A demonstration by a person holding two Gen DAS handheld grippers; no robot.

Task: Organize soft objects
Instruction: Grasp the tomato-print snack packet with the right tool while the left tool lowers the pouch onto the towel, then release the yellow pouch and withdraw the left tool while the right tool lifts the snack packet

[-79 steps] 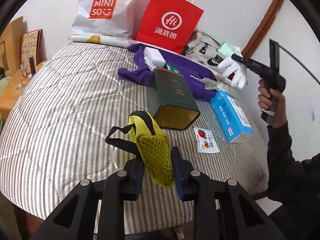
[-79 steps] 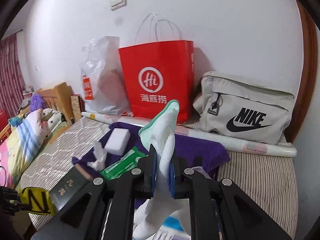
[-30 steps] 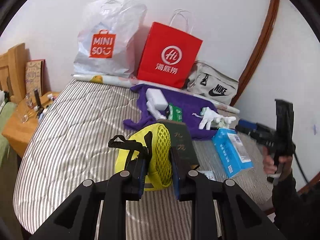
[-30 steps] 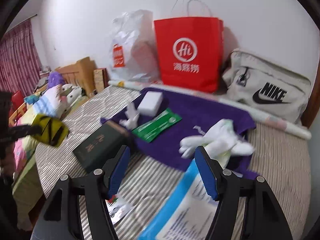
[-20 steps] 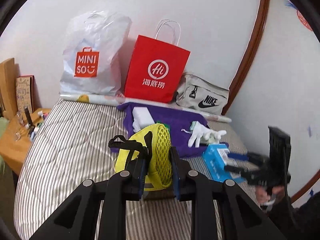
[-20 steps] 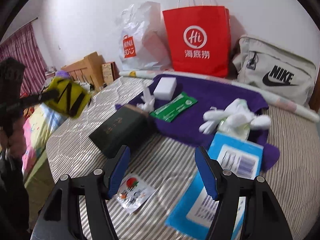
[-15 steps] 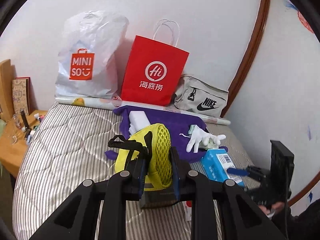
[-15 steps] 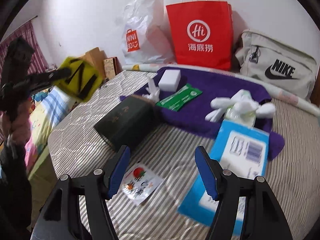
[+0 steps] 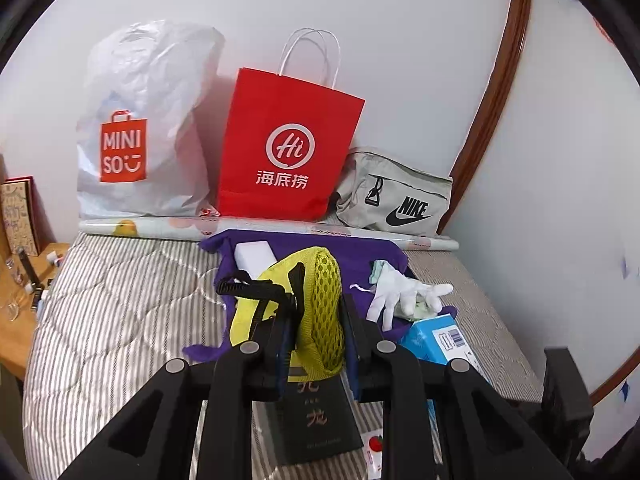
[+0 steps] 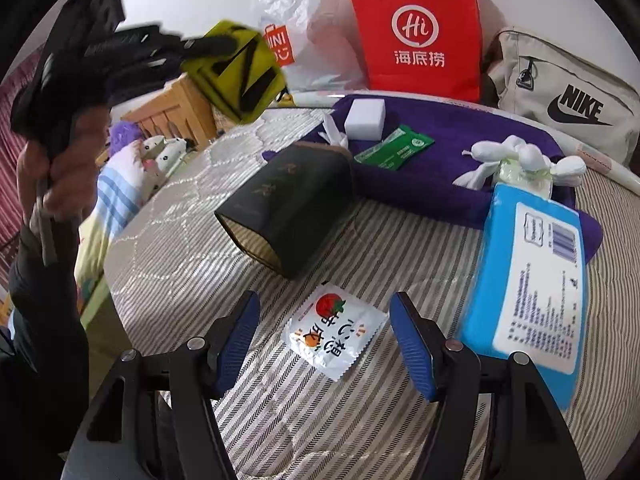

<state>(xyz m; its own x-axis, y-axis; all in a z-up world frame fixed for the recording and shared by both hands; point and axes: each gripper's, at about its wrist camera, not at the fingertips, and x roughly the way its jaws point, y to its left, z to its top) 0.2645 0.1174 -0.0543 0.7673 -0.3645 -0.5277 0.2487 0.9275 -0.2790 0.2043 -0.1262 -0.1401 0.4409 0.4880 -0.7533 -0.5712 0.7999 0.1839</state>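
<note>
We work over a striped mattress (image 10: 176,248) against a white wall; red paper bag (image 9: 288,152), MINISO plastic bag (image 9: 136,128) and grey Nike bag (image 9: 396,200) stand at the far edge. A purple towel (image 10: 432,148) carries white gloves (image 10: 524,160), a sponge block (image 10: 366,118) and a green pack (image 10: 394,148). L gripper (image 9: 316,332) clamps the yellow mesh pouch (image 9: 320,300), held aloft. R gripper (image 10: 324,344) stands wide, nothing between pads, over a strawberry sachet (image 10: 336,332). Vs. 2.6 s ago, R has released the gloves onto the towel and dropped low. Dark tin (image 10: 288,208) and blue tissue pack (image 10: 532,276) flank the sachet; open mattress lies L of the tin.
</note>
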